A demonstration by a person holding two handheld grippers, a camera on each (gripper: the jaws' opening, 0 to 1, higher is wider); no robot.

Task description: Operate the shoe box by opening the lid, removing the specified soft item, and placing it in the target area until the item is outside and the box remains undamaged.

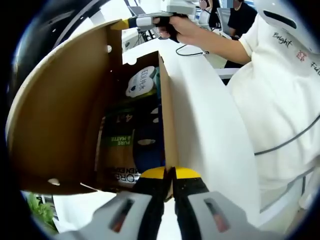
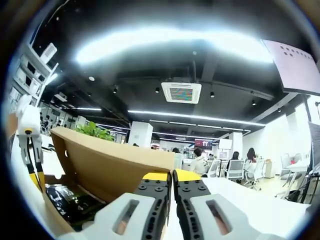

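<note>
The brown cardboard shoe box [image 1: 55, 115] stands on a white table with its lid [image 1: 65, 90] raised. My left gripper [image 1: 170, 174] is shut on the near end of the box's right side wall [image 1: 166, 120]. Inside lie a green package [image 1: 117, 142], a dark blue soft item [image 1: 147, 145] and a white label [image 1: 141, 82]. A hand holds my right gripper [image 1: 131, 22] at the lid's far top corner. In the right gripper view my right gripper [image 2: 172, 176] is shut on the lid's edge [image 2: 110, 165], and dark wrapped contents [image 2: 75, 200] show below.
A person in a white shirt [image 1: 280, 100] stands close on the right of the white table [image 1: 200, 115]. My left gripper [image 2: 30, 135] rises at the left of the right gripper view. People sit at desks [image 2: 235, 167] far behind, near a green plant [image 2: 92, 131].
</note>
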